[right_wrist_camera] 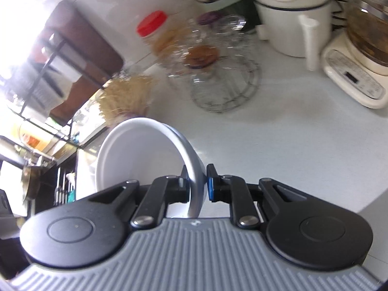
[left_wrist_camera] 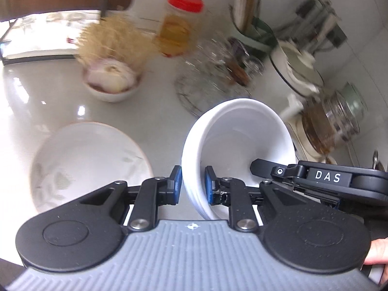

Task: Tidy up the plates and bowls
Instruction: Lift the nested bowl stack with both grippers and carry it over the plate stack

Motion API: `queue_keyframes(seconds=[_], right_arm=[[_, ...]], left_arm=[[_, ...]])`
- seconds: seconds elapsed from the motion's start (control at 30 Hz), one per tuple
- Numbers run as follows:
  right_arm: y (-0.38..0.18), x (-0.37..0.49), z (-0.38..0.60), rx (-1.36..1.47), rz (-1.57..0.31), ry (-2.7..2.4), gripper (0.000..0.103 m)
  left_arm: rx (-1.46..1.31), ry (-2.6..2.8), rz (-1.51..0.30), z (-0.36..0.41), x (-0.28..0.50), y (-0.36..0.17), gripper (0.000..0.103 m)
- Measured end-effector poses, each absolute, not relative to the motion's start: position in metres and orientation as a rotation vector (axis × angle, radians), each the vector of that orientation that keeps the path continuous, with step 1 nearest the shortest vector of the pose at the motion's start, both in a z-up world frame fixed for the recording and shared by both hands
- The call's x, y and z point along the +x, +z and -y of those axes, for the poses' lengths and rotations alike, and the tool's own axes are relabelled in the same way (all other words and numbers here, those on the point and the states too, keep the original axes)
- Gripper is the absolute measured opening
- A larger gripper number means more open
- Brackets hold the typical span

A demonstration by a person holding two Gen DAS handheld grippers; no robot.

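A white bowl point(left_wrist_camera: 238, 143), tipped on edge above the pale counter point(left_wrist_camera: 48, 97), is pinched at its near rim by the left gripper point(left_wrist_camera: 192, 184) and at the opposite wall by the right gripper point(right_wrist_camera: 197, 185), while a patterned plate point(left_wrist_camera: 89, 162) is seen lying flat at left.

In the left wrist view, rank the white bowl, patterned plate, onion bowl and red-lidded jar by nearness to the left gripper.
1. White bowl, clamped in the left gripper.
2. Patterned plate, lower left.
3. Onion bowl, upper left.
4. Red-lidded jar, at the back.
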State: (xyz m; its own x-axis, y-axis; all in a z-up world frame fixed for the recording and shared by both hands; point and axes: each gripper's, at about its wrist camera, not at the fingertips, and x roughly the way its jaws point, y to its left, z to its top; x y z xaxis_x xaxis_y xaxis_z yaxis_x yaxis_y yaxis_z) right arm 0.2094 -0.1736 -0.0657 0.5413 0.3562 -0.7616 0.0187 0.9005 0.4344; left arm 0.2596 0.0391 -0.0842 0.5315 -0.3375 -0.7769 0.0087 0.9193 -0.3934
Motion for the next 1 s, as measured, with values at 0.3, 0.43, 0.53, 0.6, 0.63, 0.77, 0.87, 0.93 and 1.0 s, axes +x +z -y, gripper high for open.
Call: queue_keyframes(seconds=[0.3, 0.43, 0.53, 0.6, 0.63, 0.77, 0.87, 0.93, 1.0], right_arm=[[-0.074, 0.225, 0.109, 0.347, -1.029, 0.312, 0.016], [-0.086, 0.229, 0.086, 0.317, -1.057, 0.330, 0.016], [-0.095, 0.231, 0.069, 0.299, -1.078, 0.342, 0.016], [-0.103, 0.233, 0.059, 0.278, -1.085, 0.348, 0.016], [-0.108, 0.234, 0.055, 0.271, -1.094, 0.348, 0.016], [-0.123, 0.237, 0.041, 0.242, -1.116, 0.341, 0.016], [-0.133, 0.238, 0.036, 0.219, -1.128, 0.338, 0.016], [-0.139, 0.241, 0.034, 0.221, -1.138, 0.327, 0.016], [-0.145, 0.243, 0.033, 0.224, -1.159, 0.310, 0.016]], left_arm=[[-0.414, -0.094, -0.977, -0.103, 0.246, -0.091, 0.023], [-0.445, -0.058, -0.999, -0.125, 0.243, -0.105, 0.023], [-0.438, -0.034, -1.006, -0.137, 0.244, -0.116, 0.023], [-0.447, -0.021, -1.016, -0.145, 0.244, -0.124, 0.023], [-0.453, -0.017, -1.023, -0.149, 0.245, -0.128, 0.023], [-0.461, -0.001, -1.046, -0.158, 0.249, -0.145, 0.023], [-0.460, 0.001, -1.065, -0.162, 0.255, -0.157, 0.023], [-0.466, -0.003, -1.072, -0.165, 0.258, -0.163, 0.023], [-0.465, -0.006, -1.088, -0.165, 0.261, -0.170, 0.023]])
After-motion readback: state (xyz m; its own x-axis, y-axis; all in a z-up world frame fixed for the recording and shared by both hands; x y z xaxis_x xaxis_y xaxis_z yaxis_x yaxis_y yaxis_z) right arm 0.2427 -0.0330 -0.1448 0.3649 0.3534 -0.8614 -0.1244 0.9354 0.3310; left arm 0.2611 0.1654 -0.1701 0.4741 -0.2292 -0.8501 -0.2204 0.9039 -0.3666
